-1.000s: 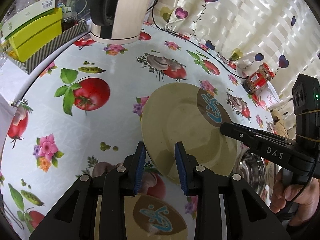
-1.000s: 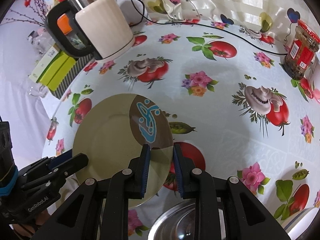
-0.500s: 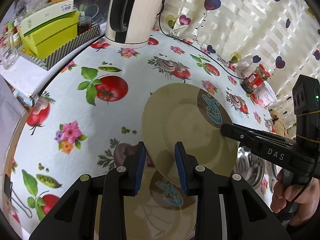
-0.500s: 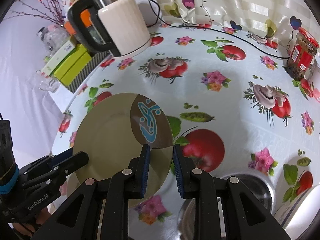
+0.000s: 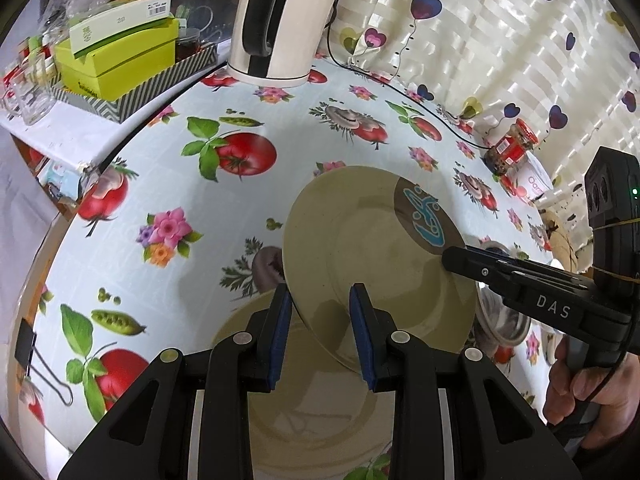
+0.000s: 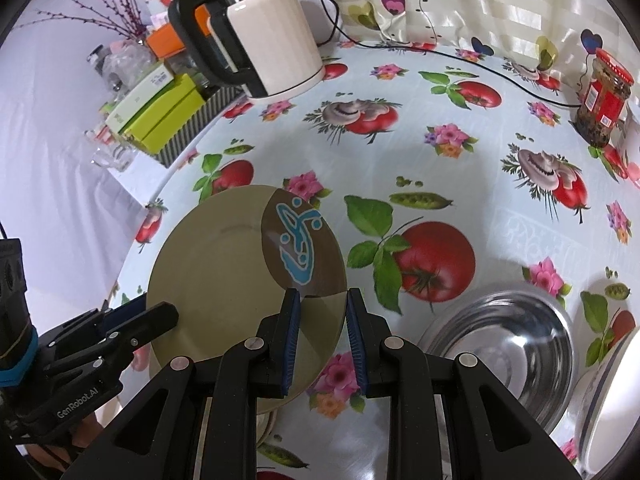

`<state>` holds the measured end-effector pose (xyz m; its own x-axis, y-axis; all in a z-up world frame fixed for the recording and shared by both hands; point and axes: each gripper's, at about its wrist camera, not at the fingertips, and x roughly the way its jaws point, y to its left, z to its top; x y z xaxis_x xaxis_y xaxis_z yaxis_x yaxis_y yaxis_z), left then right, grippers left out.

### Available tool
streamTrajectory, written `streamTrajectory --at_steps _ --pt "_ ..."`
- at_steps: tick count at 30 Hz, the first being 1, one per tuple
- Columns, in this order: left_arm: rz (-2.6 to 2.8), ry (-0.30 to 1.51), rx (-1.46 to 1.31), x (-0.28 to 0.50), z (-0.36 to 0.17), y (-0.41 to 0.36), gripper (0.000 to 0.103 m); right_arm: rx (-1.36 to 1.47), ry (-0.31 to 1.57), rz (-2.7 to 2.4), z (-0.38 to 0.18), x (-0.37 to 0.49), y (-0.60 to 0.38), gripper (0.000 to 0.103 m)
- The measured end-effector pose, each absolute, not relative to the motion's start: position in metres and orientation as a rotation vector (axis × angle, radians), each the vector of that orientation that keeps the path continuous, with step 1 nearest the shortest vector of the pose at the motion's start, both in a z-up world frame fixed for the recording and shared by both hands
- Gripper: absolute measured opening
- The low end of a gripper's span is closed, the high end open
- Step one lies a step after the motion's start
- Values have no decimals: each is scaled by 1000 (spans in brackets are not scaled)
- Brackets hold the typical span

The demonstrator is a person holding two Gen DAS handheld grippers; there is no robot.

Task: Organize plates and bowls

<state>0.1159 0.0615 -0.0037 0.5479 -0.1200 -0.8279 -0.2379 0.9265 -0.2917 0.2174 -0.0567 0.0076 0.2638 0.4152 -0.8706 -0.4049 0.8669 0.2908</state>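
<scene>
Since the earlier frame, your raised beige plate has travelled toward the near edge of the surface and now hangs over a second beige plate lying there. Your left hand-held gripper is clamped on the raised plate's near rim; your right hand-held gripper is clamped on its opposite rim. A steel bowl sits just beside it, with the kettle well apart.

You have a white kettle at the far edge of the flowered surface, a red-lidded jar right, green boxes left.
</scene>
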Motion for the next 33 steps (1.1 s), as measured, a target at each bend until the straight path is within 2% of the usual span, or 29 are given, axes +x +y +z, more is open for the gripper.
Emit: streamTrajectory --at_steps 33 --pt "127 1026 -405 48 -23 76 31 -35 1228 597 -13 148 -29 23"
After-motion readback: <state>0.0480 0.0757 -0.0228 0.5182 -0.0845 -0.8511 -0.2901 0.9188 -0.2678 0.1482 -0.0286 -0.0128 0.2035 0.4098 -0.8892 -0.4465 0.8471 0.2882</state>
